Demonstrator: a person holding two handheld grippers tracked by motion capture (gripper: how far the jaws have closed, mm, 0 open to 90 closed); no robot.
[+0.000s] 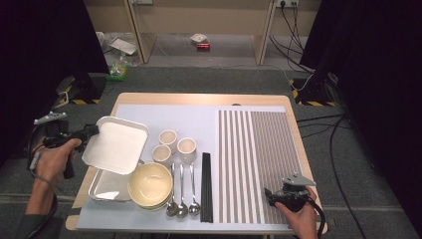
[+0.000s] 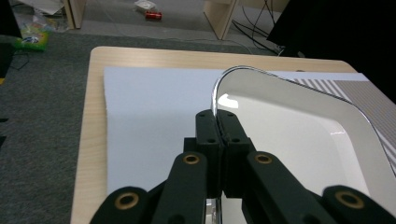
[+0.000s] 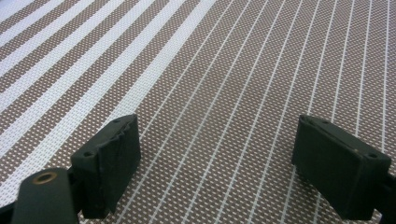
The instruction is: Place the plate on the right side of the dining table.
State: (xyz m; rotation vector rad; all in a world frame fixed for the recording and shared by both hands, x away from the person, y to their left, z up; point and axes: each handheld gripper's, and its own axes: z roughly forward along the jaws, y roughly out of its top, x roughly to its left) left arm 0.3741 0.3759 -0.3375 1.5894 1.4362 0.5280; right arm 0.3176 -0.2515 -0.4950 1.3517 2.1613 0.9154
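Left gripper (image 1: 94, 131), jaws clenched on the rim of a white tray (image 1: 117, 144) near one corner. Tray hangs tilted above a second tray (image 1: 104, 186) at the table's left edge. Looks light and stiff, glossy, likely slippery; a thin-rim pinch may let it swing. Bowls (image 1: 150, 185), three cups (image 1: 173, 145), spoons (image 1: 181, 191), chopsticks (image 1: 206, 186) mid-table. Right gripper (image 1: 271, 195) rests on the striped mat (image 1: 259, 164), jaws spread wide, nothing between them.
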